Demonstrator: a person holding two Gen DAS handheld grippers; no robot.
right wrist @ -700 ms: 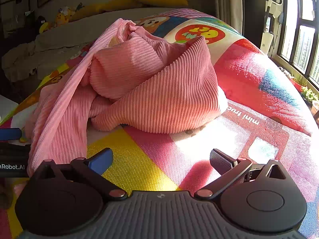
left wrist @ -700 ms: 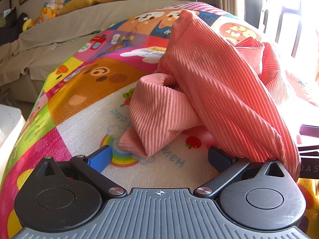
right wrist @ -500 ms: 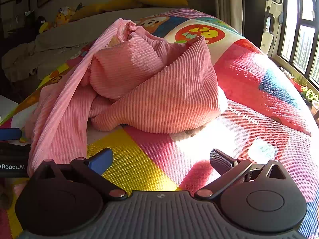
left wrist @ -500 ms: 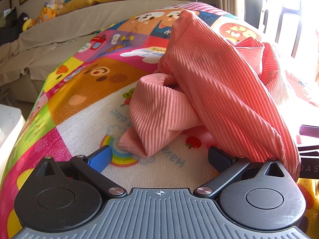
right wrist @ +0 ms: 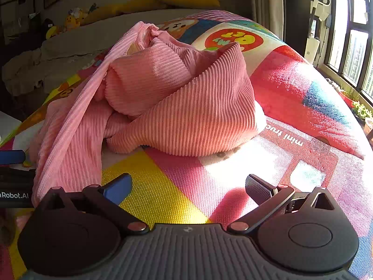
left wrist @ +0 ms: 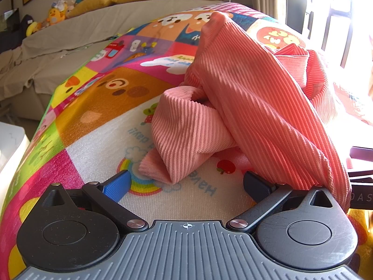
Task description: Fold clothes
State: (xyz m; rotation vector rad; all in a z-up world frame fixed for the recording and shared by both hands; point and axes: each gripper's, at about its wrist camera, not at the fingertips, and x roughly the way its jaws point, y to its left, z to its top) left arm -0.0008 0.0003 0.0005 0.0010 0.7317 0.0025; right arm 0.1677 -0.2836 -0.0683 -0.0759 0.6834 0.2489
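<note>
progress: none, folding not begun | pink garment (left wrist: pixel 244 107): crumpled heap on play mat (left wrist: pixel 98 107), 12 o'clock | left hand-held gripper (left wrist: pixel 186 184): spread, empty | right hand-held gripper (right wrist: pixel 188 186): spread, empty | remaining: spread flat, fold

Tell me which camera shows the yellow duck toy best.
The left wrist view: the duck toy sits lit and clear on the grey sofa. In the right wrist view it is dimmer, in shadow.
</note>
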